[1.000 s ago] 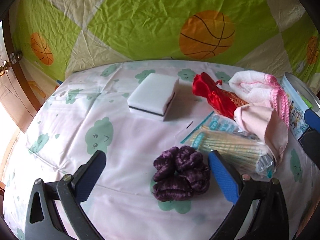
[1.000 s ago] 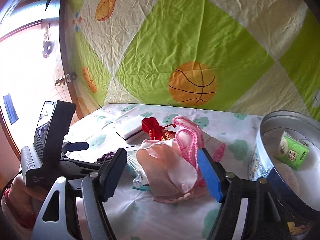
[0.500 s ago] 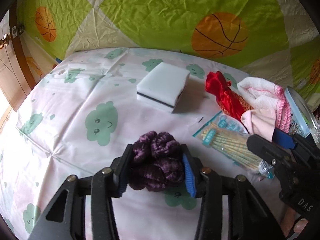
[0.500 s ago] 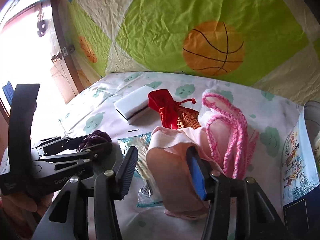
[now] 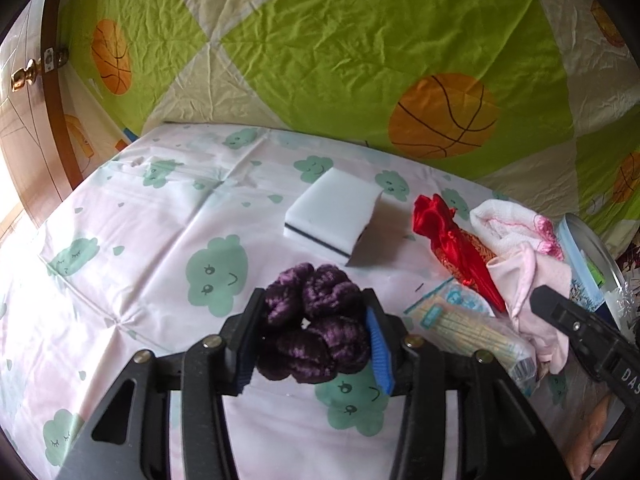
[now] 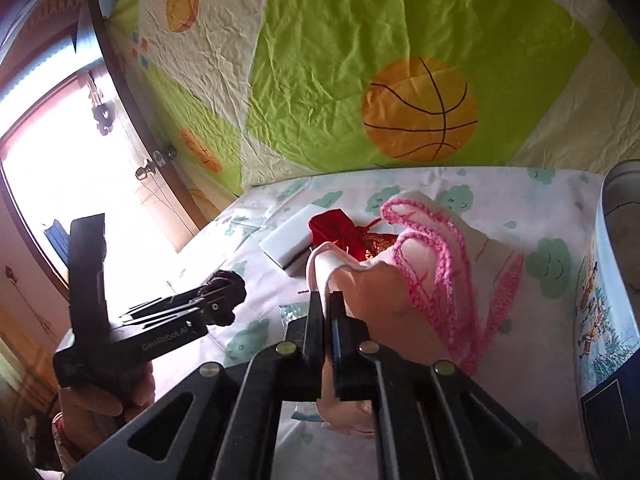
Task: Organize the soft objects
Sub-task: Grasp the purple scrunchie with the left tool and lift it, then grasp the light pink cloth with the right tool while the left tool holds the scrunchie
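The purple scrunchie (image 5: 316, 328) is squeezed by the left claw (image 5: 312, 332), jaws easing apart; the pink cloth (image 6: 384, 292) is pinched by the right claw (image 6: 327, 320); sponge (image 5: 332, 216) and red pouch (image 5: 452, 248) are left.

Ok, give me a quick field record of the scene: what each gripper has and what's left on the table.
left gripper: jaws easing open slightly, pads pressing the purple scrunchie
right gripper: shut on the edge of the pale pink cloth
loose on table: white sponge, red satin pouch, packet of sticks, pink-trimmed white cloth
container: round tin, far right
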A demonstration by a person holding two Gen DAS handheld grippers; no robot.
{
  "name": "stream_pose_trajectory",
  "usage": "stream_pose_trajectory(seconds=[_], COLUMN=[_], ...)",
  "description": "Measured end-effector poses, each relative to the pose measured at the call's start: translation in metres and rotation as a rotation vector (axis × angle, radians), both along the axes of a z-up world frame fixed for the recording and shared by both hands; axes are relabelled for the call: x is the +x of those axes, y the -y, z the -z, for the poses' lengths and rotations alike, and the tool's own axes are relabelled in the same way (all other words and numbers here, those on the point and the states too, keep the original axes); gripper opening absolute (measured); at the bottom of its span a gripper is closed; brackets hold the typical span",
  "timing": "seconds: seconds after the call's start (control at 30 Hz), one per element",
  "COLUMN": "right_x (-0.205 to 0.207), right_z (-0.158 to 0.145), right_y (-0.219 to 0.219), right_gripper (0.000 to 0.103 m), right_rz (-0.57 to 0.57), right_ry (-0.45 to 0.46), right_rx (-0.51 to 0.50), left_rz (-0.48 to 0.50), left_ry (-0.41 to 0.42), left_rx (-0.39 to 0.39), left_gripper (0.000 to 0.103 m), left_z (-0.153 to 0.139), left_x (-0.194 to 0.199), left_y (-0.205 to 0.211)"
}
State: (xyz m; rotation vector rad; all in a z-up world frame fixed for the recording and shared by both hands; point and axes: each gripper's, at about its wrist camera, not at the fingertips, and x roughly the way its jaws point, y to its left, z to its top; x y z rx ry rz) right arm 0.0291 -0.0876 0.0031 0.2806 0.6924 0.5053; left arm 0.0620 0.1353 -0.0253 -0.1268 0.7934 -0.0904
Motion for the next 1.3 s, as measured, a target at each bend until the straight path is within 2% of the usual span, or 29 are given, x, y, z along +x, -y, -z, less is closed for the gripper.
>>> stream_pose_trajectory(seconds=[0.23, 0.43, 0.6, 0.77, 1.0, 1.3], right_x=[-0.033, -0.059, -0.064, -0.065, -0.071, -0.086], right_z=[-0.034, -0.060, -0.066, -0.070, -0.077, -0.088], right_y=[0.025, 0.043, 0.067, 0.092, 0.112, 0.143], right_gripper=[0.004, 0.004, 0.004, 0.004, 0.004, 0.004], right_rz=[-0.082, -0.123, -0.101, -0.076, -0.036, 0.026], right_ry=[0.134, 0.256, 0.277, 0.283, 0.313, 0.374], right_rx=[0.161, 0.223, 0.281, 0.356, 0.344, 0.322], left_rz=[-0.011, -0.015, -0.010, -0.013, 0.007, 0.030], left_ry=[0.023, 0.046, 0.086, 0.169, 0.262, 0.276], left_rx=[-0.005, -0.009, -0.004, -0.027, -0.020, -0.061], left_gripper=[0.049, 0.049, 0.049, 0.049, 0.049, 0.049], left_z=[-0.001, -0.002, -0.005, -0.016, -0.026, -0.027], left_x=[-0.001, -0.002, -0.005, -0.014, -0.024, -0.029], left_y=[-0.001, 0.000, 0.004, 0.004, 0.014, 0.030])
